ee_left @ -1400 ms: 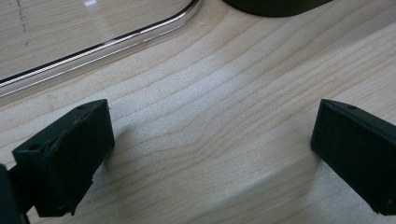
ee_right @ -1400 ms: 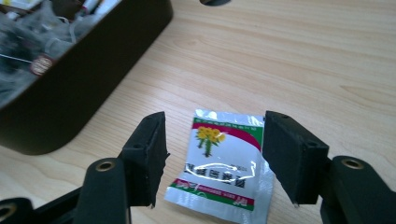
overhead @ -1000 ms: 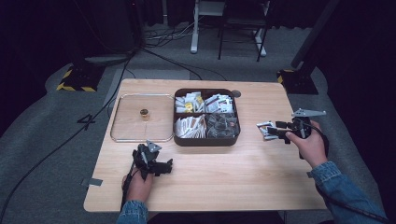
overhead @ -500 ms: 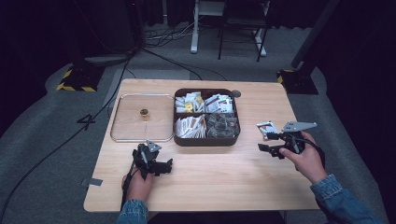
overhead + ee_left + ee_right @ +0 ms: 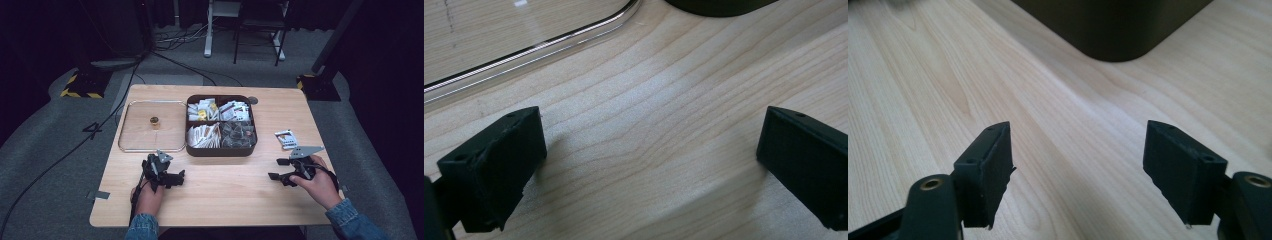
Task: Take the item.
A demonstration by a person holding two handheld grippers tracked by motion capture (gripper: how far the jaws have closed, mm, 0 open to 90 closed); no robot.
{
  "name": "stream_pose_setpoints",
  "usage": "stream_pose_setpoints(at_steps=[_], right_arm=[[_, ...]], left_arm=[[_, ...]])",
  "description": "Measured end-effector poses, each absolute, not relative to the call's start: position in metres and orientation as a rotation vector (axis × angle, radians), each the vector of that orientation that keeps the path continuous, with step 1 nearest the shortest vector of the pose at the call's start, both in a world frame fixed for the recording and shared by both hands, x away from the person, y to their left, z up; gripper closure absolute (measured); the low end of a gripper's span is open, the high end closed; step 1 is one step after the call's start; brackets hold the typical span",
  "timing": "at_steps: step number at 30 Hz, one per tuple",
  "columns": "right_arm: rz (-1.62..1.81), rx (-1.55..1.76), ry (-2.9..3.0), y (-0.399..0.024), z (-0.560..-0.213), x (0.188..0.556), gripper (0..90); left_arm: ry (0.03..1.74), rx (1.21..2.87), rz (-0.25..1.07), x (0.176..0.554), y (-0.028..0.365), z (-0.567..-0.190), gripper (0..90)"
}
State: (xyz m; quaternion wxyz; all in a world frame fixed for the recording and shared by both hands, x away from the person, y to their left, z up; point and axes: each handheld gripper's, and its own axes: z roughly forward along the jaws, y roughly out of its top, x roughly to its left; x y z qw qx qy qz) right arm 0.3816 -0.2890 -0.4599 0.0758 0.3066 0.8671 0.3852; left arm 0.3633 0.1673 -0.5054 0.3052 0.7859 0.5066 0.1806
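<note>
A dark brown divided box (image 5: 220, 149) stands mid-table with several packets and sachets in its four compartments. One small white packet (image 5: 286, 139) lies flat on the wood to the right of the box. My right gripper (image 5: 276, 169) rests near the front right, just in front of that packet, jaws open and pointing left with nothing between them. In the right gripper view the same gripper (image 5: 1078, 175) faces a corner of the box (image 5: 1113, 30). My left gripper (image 5: 179, 176) lies at the front left, open and holding nothing, its fingers (image 5: 494, 165) spread over bare wood.
A clear flat lid (image 5: 135, 140) with a metal rim and a small gold knob (image 5: 154, 120) lies left of the box; its rim (image 5: 534, 50) runs past the left gripper. A small grey disc (image 5: 253, 100) sits behind the box. Cables and stands cover the floor beyond.
The right gripper has drawn back from beside the white packet toward the front of the table. The packet stays where it lay. The left gripper has not moved.
</note>
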Motion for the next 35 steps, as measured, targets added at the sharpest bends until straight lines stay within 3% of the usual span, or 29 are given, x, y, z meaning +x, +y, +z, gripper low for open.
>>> stream_pose_setpoints(at_steps=[9,19,26,35], right_arm=[[1.240,0.922,2.502,-0.290,-0.491,0.373,27.6],[1.189,0.861,2.541,-0.280,-0.503,0.365,25.6],[1.110,0.770,2.571,-0.272,-0.505,0.363,10.6],[1.108,0.743,2.589,-0.271,-0.505,0.363,8.0]], left_arm=[[1.341,2.080,0.478,0.363,0.167,-0.505,0.0],[1.342,2.079,0.478,0.363,0.167,-0.505,0.0],[1.341,2.080,0.478,0.363,0.167,-0.505,0.0],[1.341,2.081,0.478,0.363,0.167,-0.505,0.0]])
